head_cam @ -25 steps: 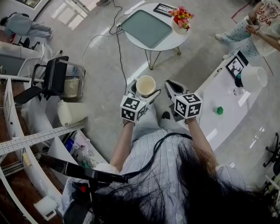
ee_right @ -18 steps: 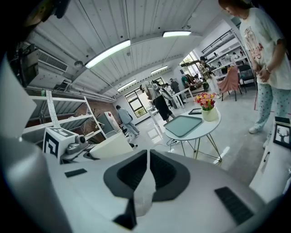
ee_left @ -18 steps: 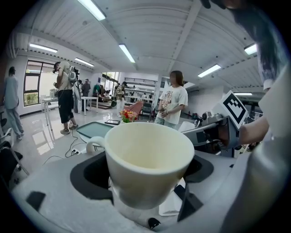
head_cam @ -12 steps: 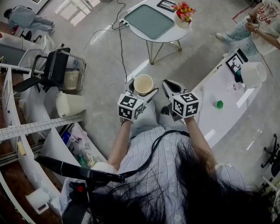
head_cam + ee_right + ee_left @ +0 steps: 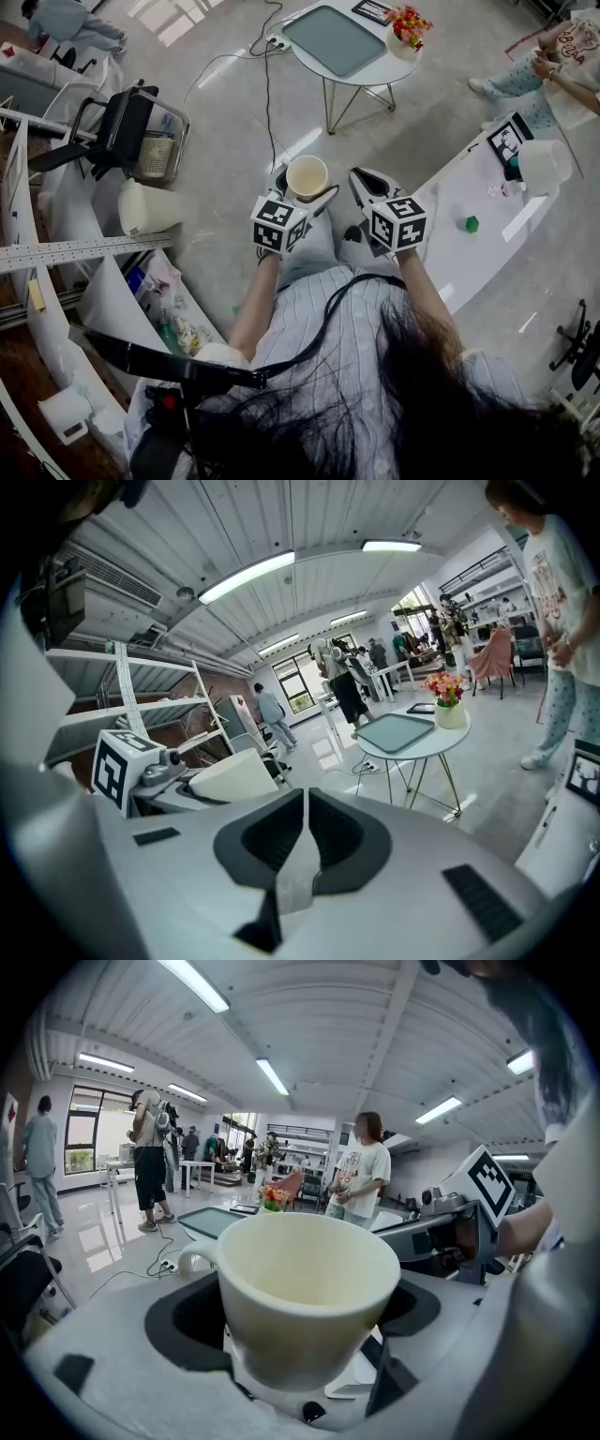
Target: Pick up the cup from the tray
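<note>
Two forearms are reaching forward from the person's torso, side by side and at about the same height, each hand carrying one gripper above the floor. The left gripper is clamping the cup by its lower body, with the jaws pressing on both sides of the base. The cup is sitting upright, its mouth facing up and its handle showing at the left in the left gripper view. The right gripper is carrying nothing, and its jaws are meeting along a thin seam. The two grippers are lying near each other without touching, with the cup just to the left of the right gripper's tip. A long white counter is running along the person's right, close to the right forearm, and a black chair is standing off to the left. Bare floor is lying ahead of both grippers. Beyond it, well apart from the cup, the tray is resting on a round white table beside a pot of flowers.
</note>
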A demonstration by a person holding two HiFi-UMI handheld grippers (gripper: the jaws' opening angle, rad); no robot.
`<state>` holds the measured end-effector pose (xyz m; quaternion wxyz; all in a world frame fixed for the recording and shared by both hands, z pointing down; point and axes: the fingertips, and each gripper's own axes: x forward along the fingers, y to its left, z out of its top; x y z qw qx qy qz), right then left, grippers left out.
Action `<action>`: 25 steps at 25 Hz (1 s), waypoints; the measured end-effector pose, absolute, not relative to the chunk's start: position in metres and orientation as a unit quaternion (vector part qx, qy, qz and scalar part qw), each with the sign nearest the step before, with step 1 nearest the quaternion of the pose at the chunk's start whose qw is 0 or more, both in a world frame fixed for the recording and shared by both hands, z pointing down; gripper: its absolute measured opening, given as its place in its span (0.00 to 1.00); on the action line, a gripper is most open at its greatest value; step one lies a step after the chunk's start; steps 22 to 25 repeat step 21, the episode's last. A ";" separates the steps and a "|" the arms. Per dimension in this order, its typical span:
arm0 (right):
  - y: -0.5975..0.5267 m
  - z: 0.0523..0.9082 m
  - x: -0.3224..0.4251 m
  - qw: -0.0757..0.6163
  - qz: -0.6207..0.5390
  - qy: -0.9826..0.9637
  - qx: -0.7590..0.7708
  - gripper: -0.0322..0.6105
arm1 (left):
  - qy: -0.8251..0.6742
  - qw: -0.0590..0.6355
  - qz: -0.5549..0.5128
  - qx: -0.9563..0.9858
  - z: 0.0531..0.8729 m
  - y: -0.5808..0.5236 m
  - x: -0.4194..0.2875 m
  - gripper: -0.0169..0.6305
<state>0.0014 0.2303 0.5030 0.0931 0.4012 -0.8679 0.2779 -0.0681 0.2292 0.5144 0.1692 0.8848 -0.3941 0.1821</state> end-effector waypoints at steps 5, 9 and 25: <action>0.230 0.501 -0.003 0.098 0.273 -0.870 0.400 0.11 | -0.398 0.168 0.178 0.884 0.512 0.229 -0.072 0.72; 0.228 0.500 -0.008 0.102 0.268 -0.873 0.395 0.11 | -0.399 0.168 0.178 0.884 0.512 0.228 -0.075 0.72; 0.220 0.504 0.010 0.109 0.265 -0.870 0.401 0.11 | -0.389 0.164 0.178 0.889 0.513 0.215 -0.054 0.72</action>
